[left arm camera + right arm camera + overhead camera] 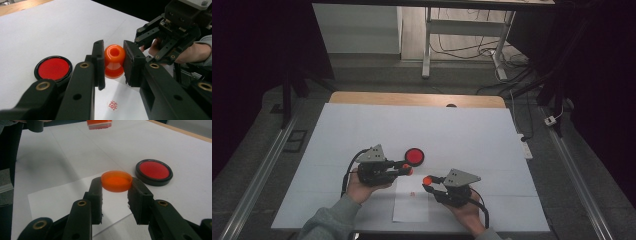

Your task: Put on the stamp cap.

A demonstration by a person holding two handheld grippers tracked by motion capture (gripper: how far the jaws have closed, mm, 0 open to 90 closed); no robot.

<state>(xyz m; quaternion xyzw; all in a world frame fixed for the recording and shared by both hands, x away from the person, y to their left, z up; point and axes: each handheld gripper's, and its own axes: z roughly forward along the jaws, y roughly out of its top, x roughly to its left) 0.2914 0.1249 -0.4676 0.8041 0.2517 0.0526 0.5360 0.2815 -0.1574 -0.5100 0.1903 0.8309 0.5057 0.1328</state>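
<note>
Between my left gripper's (pixel 113 63) closed black jaws I am clamping a glossy orange plastic stamp (pixel 114 61), hovering over a white paper sheet (pixel 127 105). Opposite, my right gripper (pixel 115 191) is pinching the stamp's shallow orange round cap (pixel 116 180). Beyond is sitting a round red ink pad (pixel 53 68).

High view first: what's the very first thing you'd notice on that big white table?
The bright orange bits: the left gripper is shut on an orange stamp and the right gripper is shut on its orange cap, both held above a sheet of paper at the near edge. Just beyond sits a round red ink pad, and the paper already bears a small red stamp mark.
</note>
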